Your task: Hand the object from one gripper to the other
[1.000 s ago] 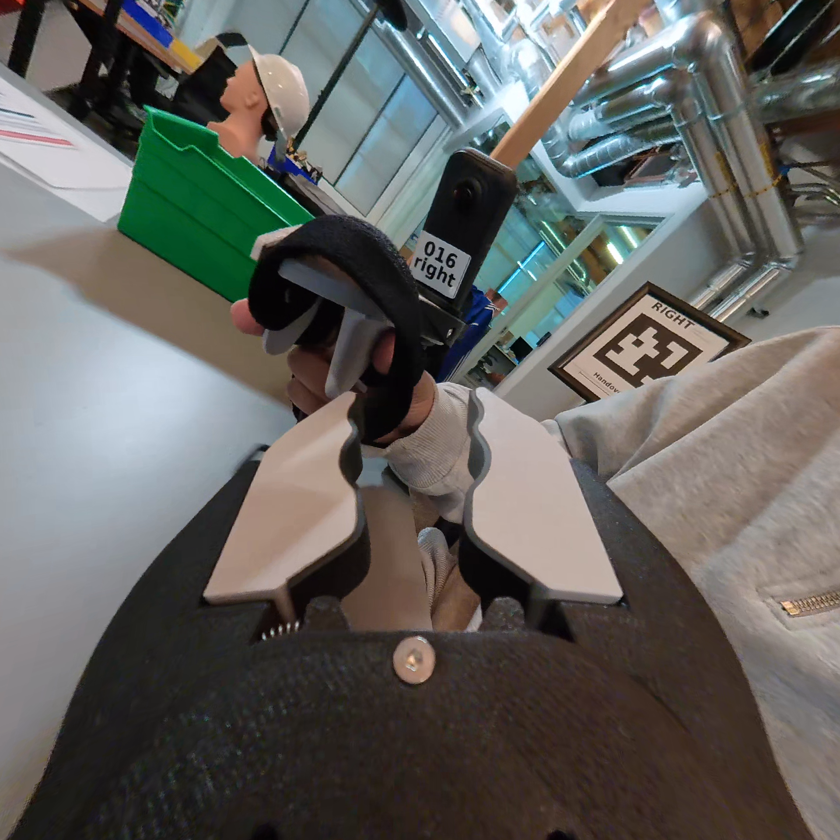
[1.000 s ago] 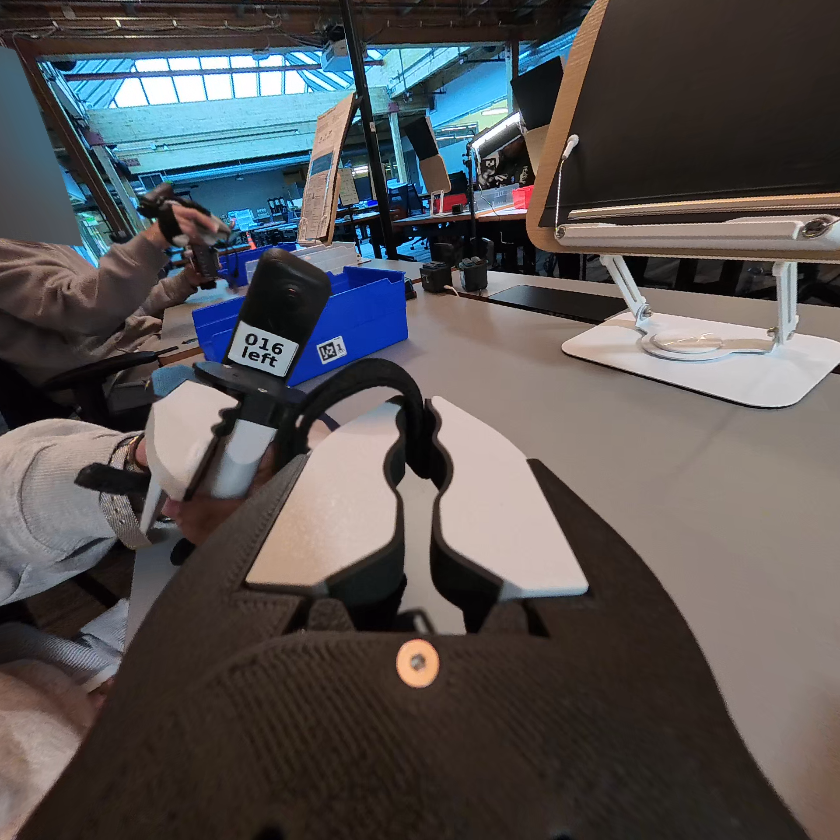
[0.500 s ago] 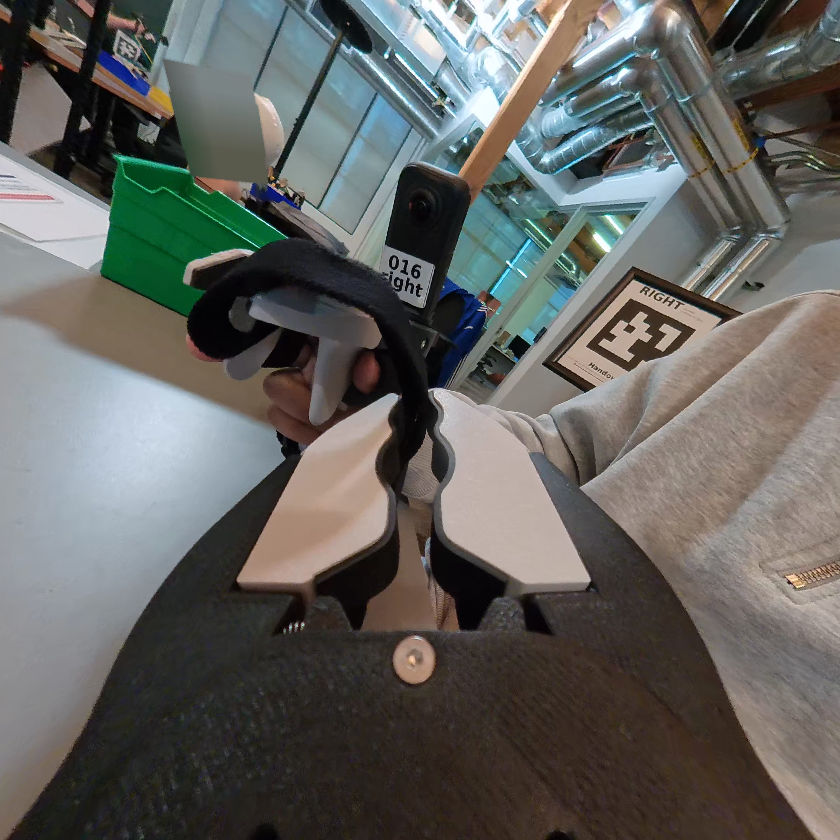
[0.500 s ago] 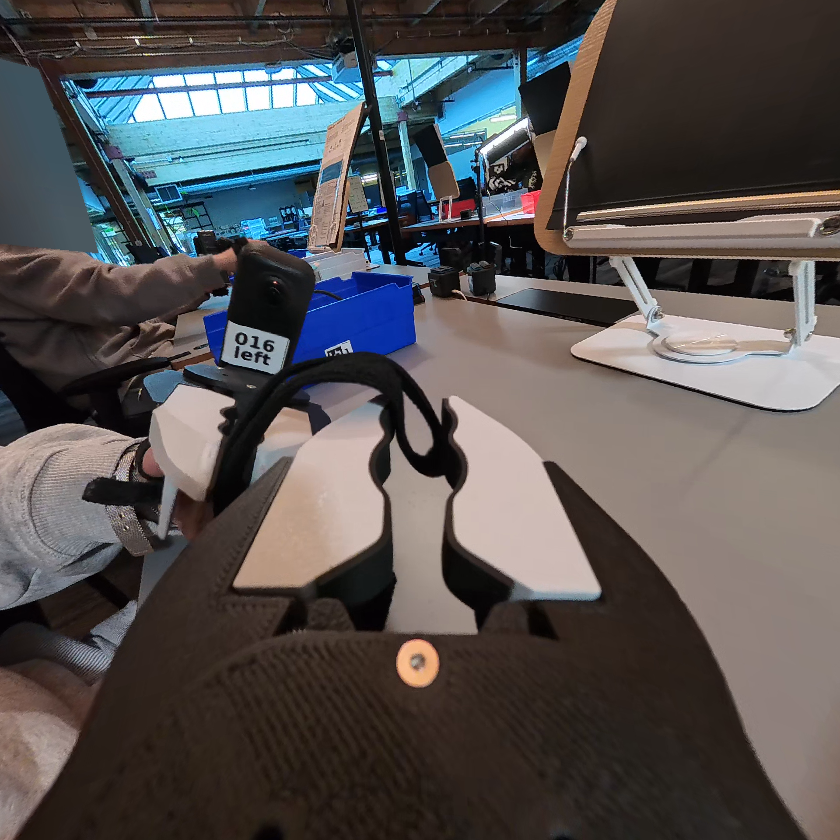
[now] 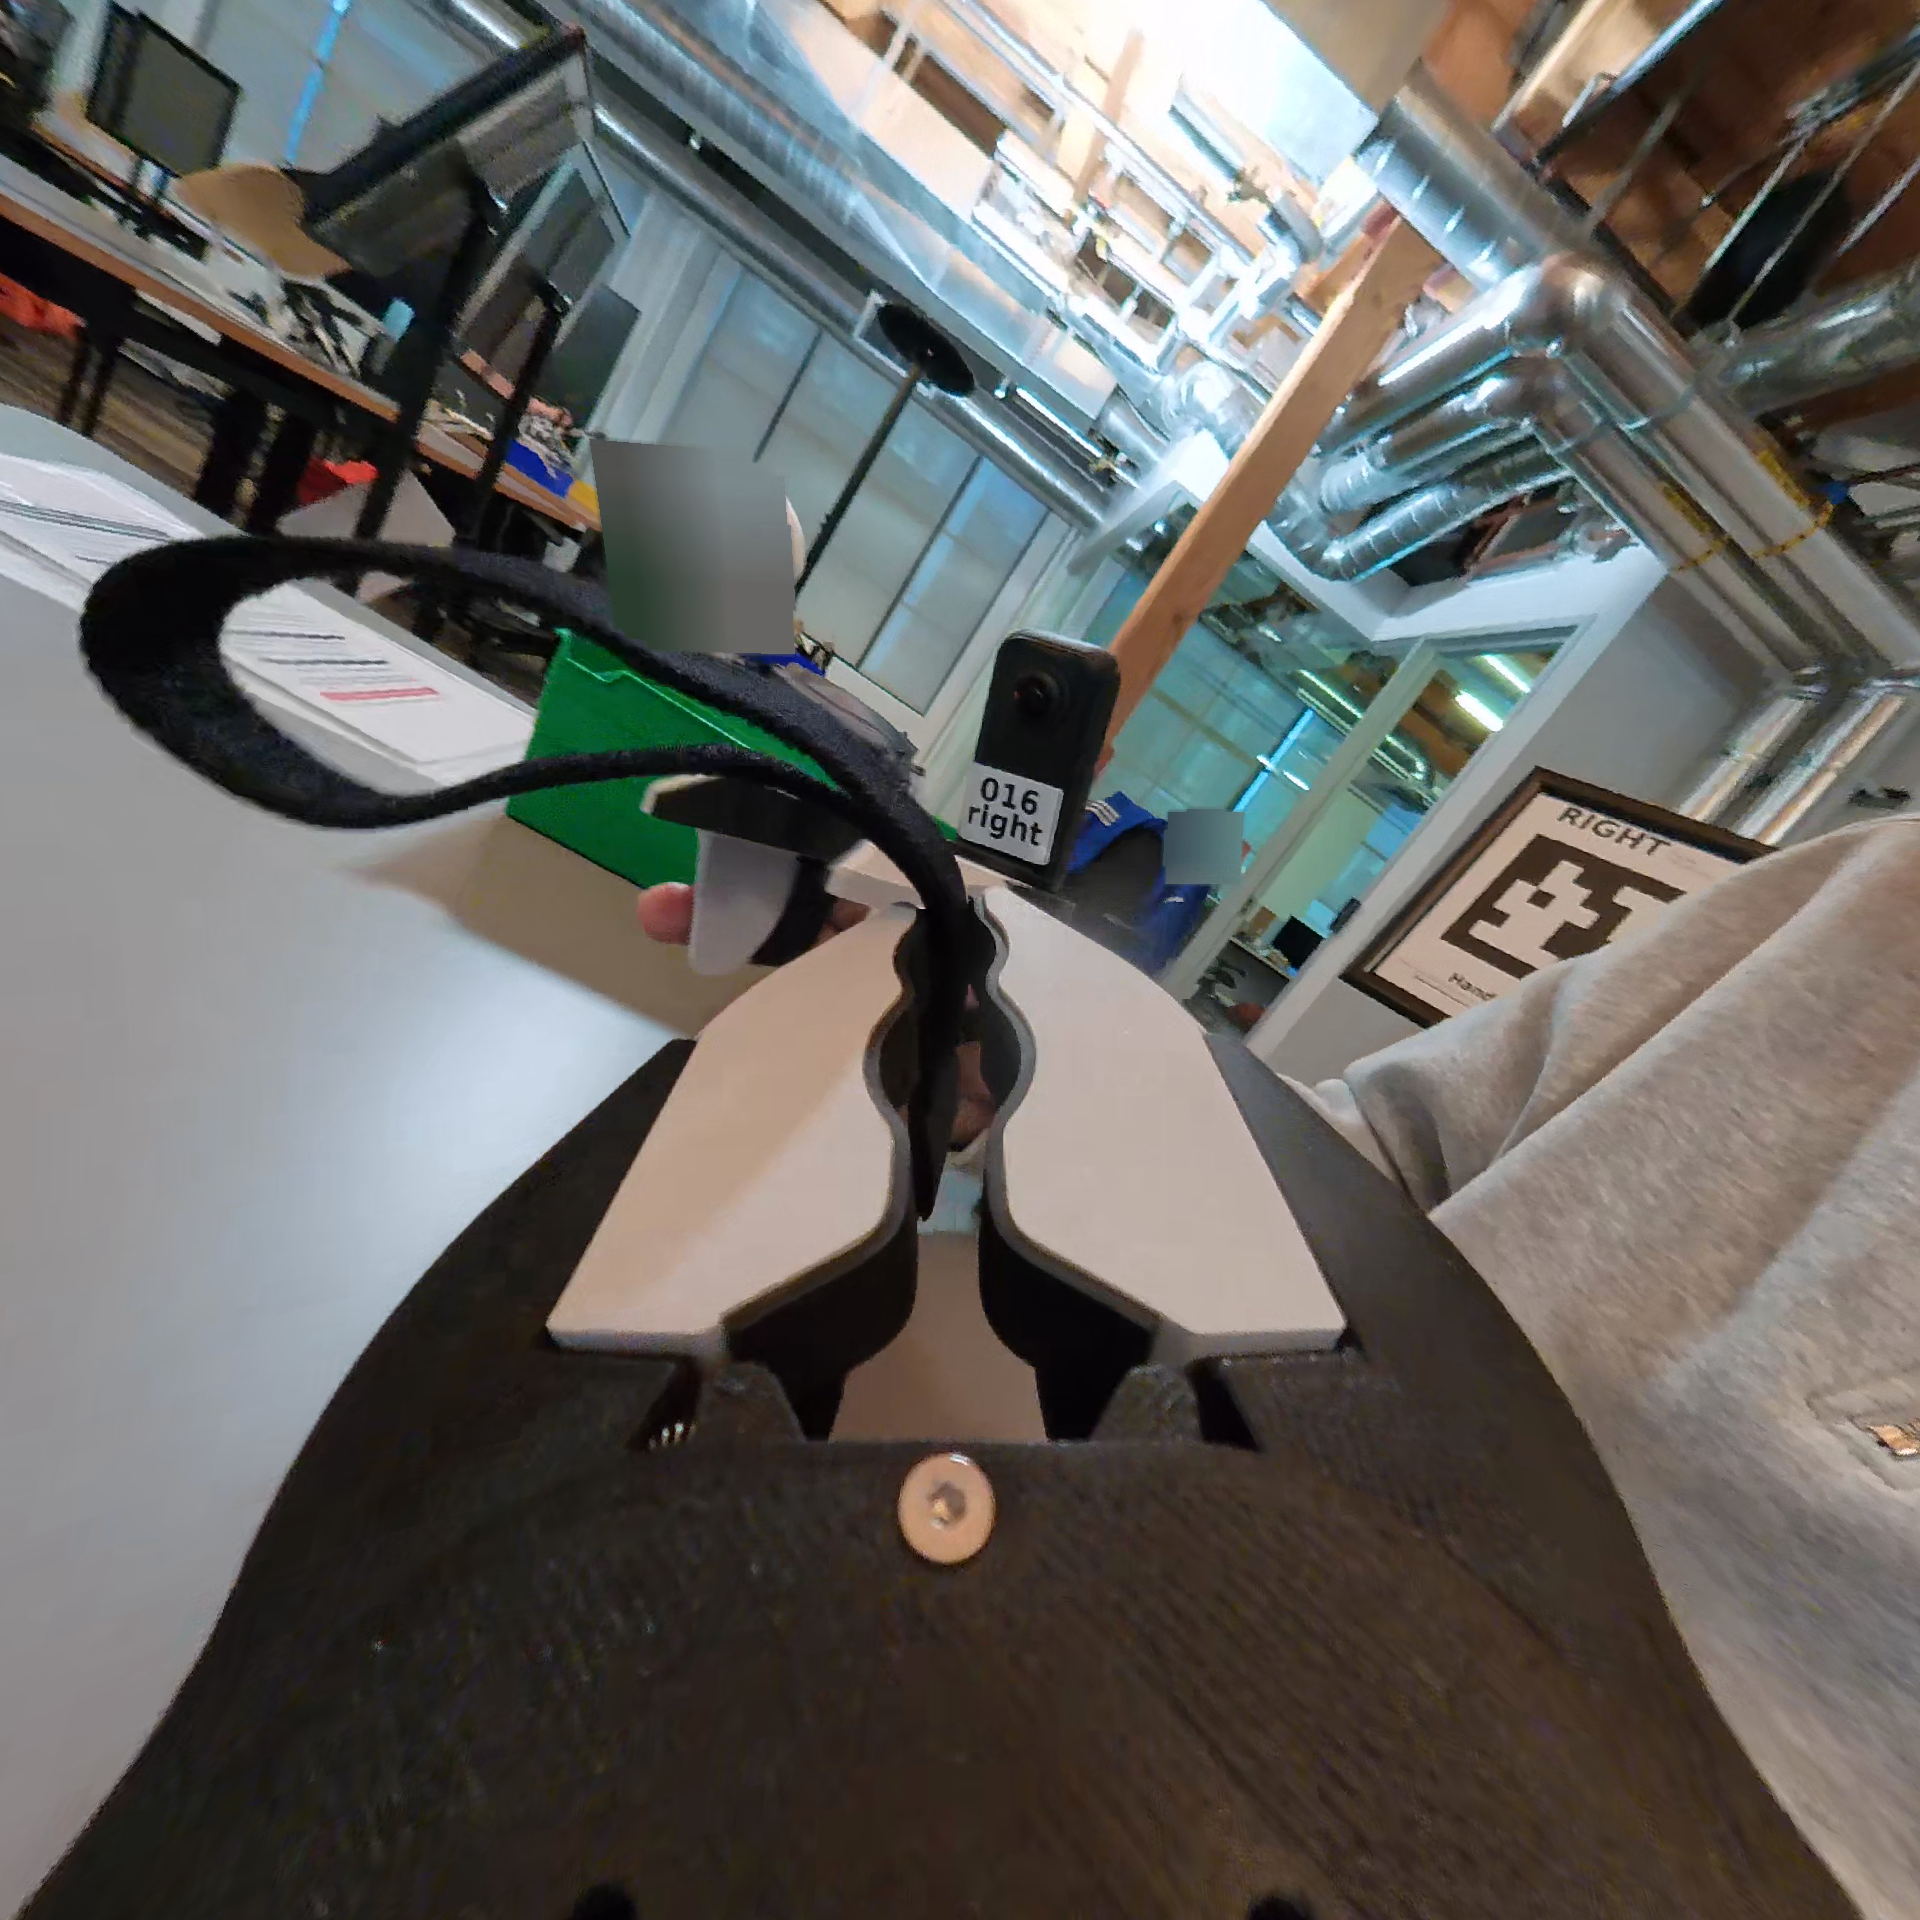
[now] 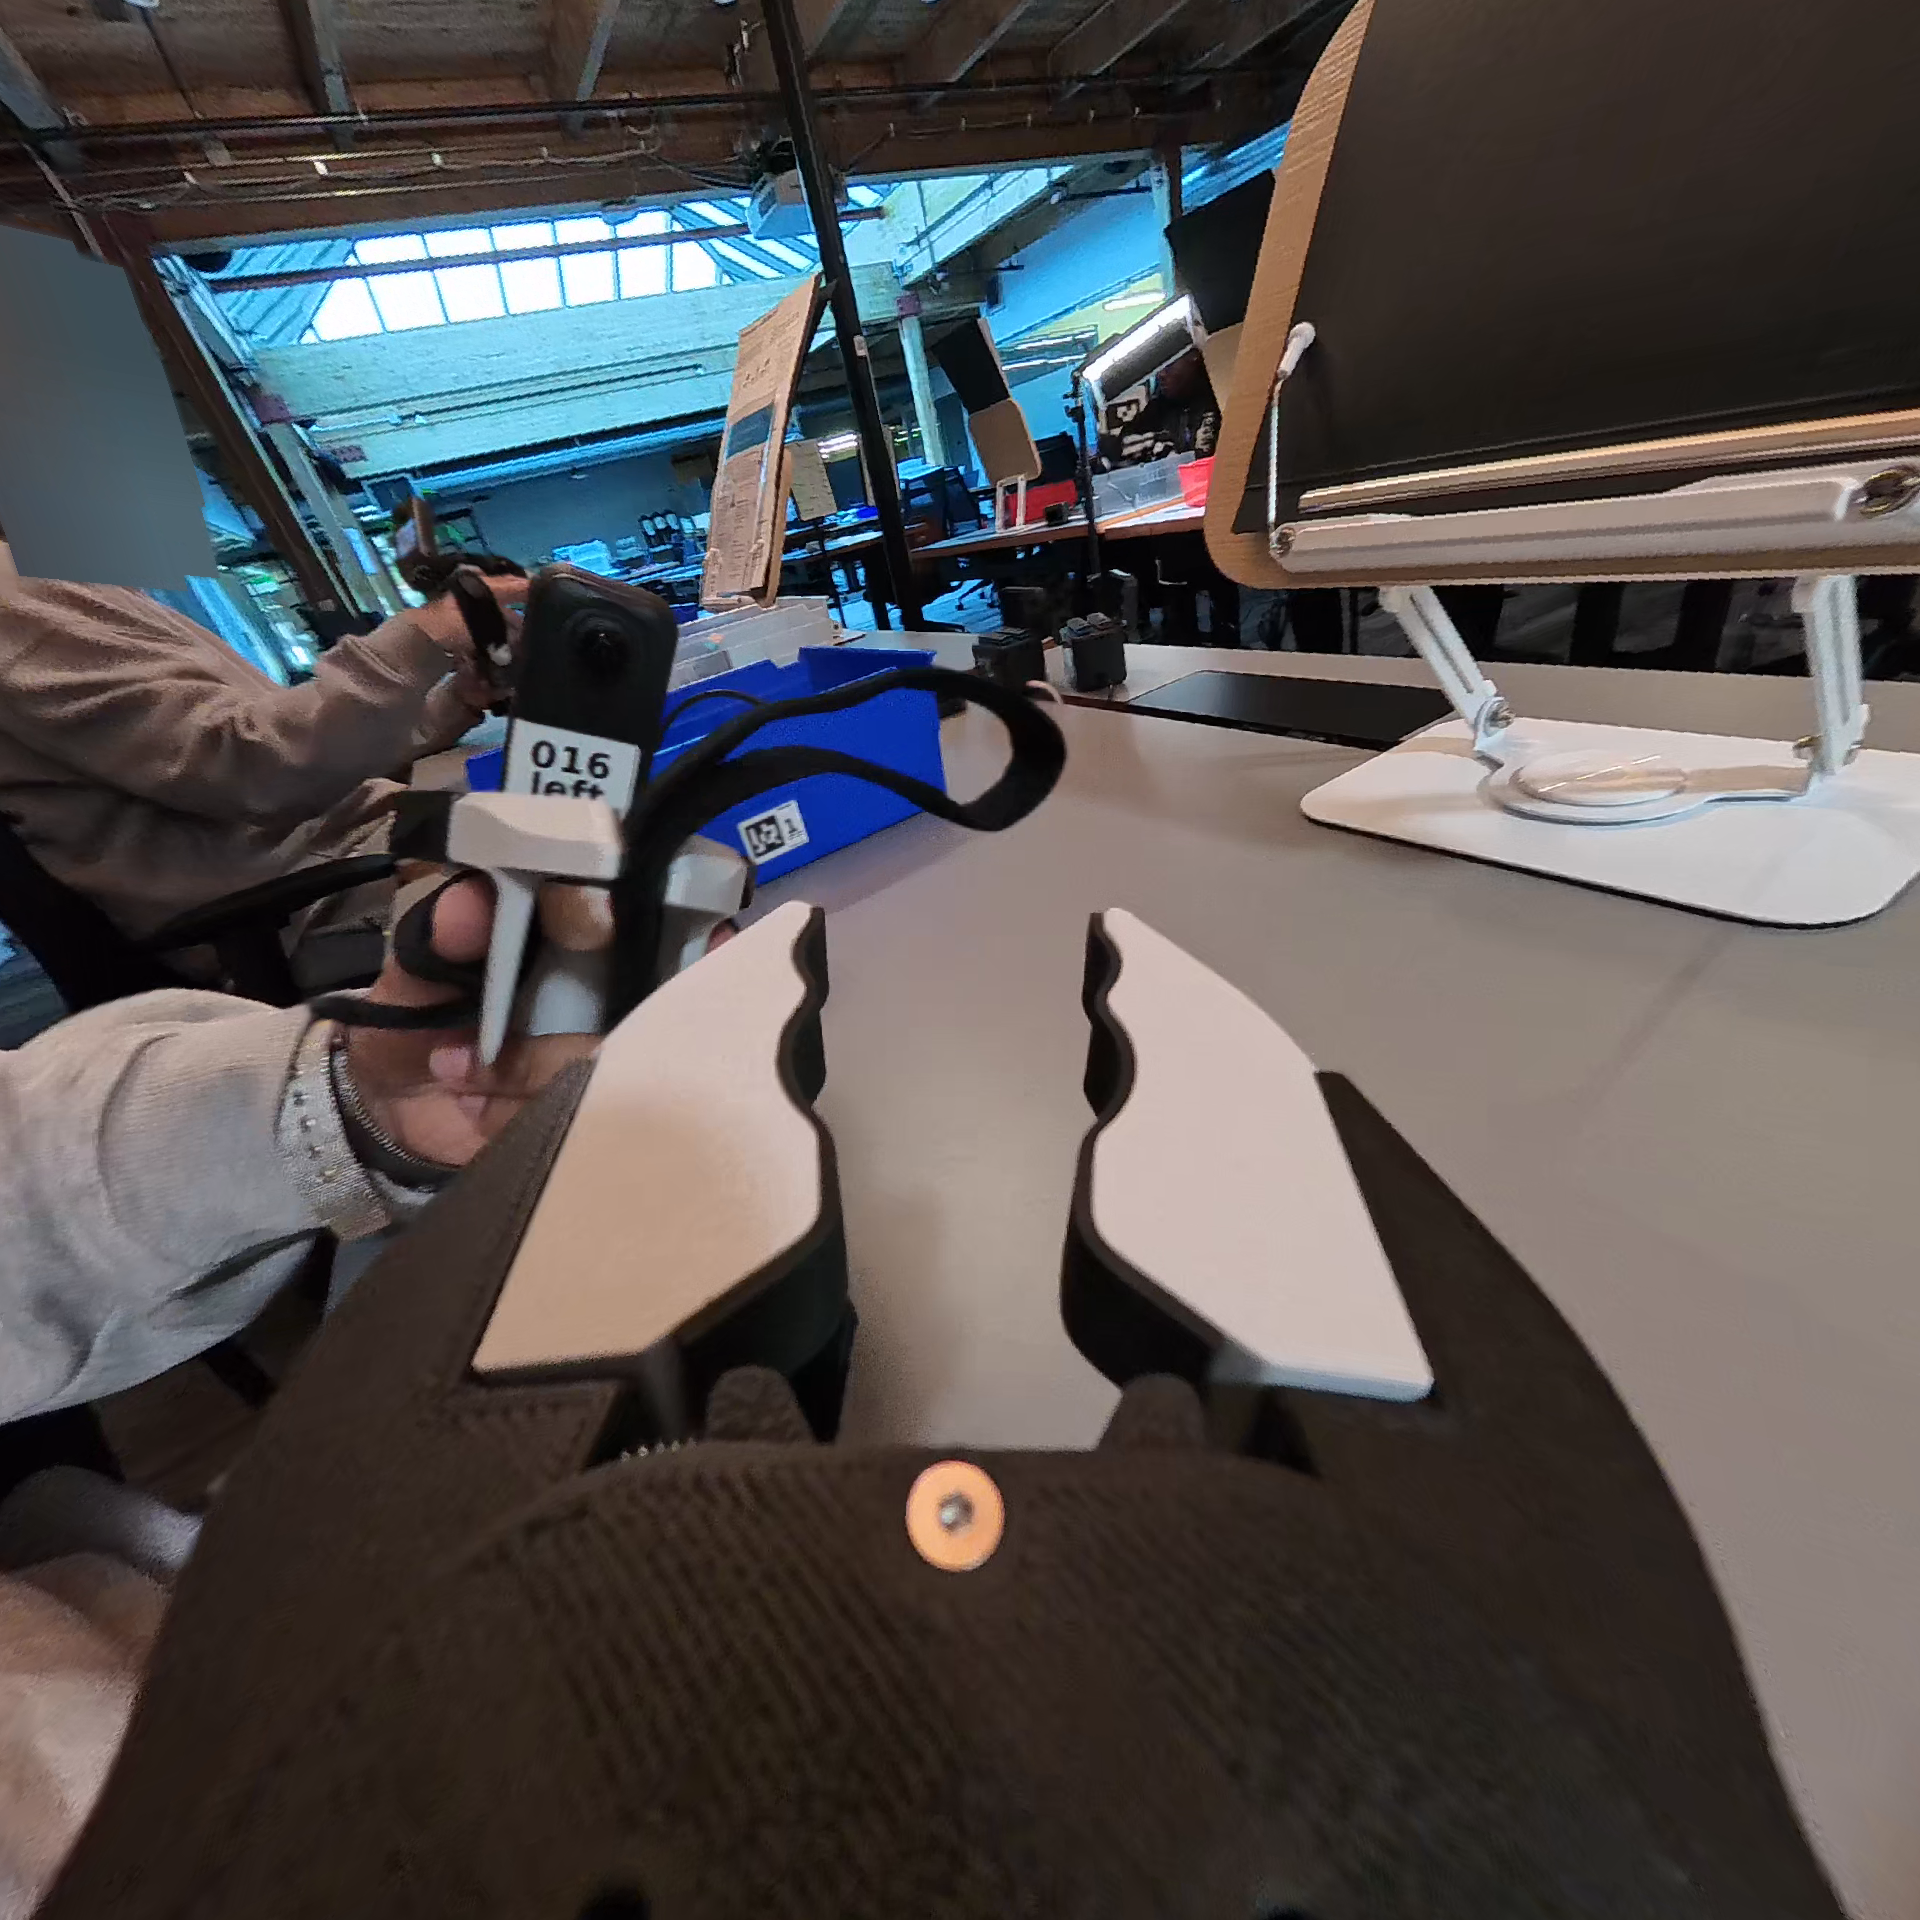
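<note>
The object is a black fabric strap loop [image 5: 145, 675]. My left gripper [image 5: 951, 935] is shut on one end of it, and the rest of the loop curls up and out to the left above the grey table [image 5: 208, 1039]. In the right wrist view the strap [image 6: 1023, 769] hangs from the left gripper [image 6: 623, 873], to the left of and beyond my right gripper [image 6: 956, 925]. My right gripper is open and empty, with the jaws wide apart above the table. The strap does not touch it.
A green bin [image 5: 623, 748] and a paper sheet [image 5: 364, 686] lie on the table beyond the left gripper. A blue bin [image 6: 862, 748] and a monitor stand's white base [image 6: 1621, 821] sit ahead of the right gripper. A person's grey sleeve [image 5: 1662, 1143] is at right.
One second ago the right gripper held the strap and the left was open. The left then shut on it. Now the right has opened and drawn away.
</note>
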`<action>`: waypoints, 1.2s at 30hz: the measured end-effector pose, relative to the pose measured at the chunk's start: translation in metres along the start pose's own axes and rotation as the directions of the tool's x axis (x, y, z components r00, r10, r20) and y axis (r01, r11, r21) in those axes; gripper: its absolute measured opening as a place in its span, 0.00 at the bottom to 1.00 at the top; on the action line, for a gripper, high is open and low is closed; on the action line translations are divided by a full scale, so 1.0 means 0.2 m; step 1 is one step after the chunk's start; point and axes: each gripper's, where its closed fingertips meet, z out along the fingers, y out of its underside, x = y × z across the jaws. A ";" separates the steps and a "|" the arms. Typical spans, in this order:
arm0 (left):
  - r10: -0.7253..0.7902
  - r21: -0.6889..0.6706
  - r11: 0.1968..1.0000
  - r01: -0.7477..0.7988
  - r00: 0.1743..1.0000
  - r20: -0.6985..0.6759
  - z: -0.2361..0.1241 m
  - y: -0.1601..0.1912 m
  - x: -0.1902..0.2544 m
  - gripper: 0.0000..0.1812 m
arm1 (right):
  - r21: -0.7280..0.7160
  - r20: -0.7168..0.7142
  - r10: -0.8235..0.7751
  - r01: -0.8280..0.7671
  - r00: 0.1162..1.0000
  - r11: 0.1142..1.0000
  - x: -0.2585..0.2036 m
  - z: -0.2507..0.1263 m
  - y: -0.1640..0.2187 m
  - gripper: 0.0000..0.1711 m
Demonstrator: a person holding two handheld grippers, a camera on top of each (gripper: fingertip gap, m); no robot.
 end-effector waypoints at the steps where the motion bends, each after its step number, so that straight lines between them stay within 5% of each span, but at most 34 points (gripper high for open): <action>1: 0.014 0.000 1.000 -0.014 1.000 0.016 -0.01 -0.01 -0.01 0.03 | -0.010 0.025 0.026 -0.026 0.999 1.000 -0.01 0.00 0.01 0.27; 10: 0.118 -0.139 0.984 -0.110 0.992 0.051 0.02 0.09 -0.02 0.03 | -0.178 0.317 0.445 -0.409 0.838 0.895 -0.17 0.02 0.06 0.22; 24: 0.214 -0.315 0.931 -0.187 0.975 0.054 0.06 0.24 -0.03 0.03 | -0.201 0.404 0.514 -0.475 0.756 0.857 -0.24 0.01 0.04 0.16; 36: 0.213 -0.326 0.927 -0.186 0.976 0.047 0.07 0.26 -0.03 0.06 | -0.160 0.415 0.447 -0.420 0.792 0.893 -0.26 0.00 0.02 0.03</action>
